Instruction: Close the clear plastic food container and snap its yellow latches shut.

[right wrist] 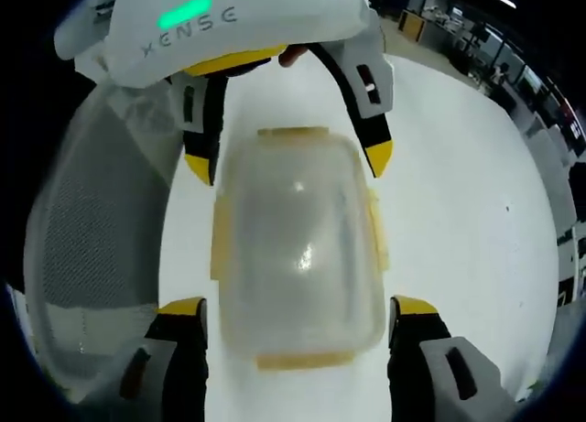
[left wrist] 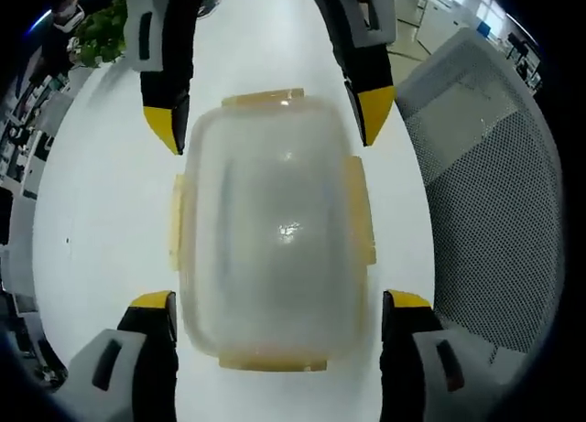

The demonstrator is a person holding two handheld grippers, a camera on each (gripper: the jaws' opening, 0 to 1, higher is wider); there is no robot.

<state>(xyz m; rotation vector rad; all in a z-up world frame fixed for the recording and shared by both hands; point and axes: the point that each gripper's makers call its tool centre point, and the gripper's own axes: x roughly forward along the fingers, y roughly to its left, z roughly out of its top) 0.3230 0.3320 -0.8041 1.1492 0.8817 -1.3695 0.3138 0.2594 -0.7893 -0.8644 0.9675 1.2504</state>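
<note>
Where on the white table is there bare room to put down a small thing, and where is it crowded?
Bare table lies on the container's side facing the plant; in the right gripper view it is the wide patch. The mesh chair borders the opposite side, leaving a narrow strip. The container's ends are crowded: the left gripper and right gripper straddle them, jaws open.

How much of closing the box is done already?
The lid looks to be sitting on the clear container. Both grippers, left and right, are open astride its opposite ends. I can't tell whether the yellow latches are snapped; pressing them likely remains.
</note>
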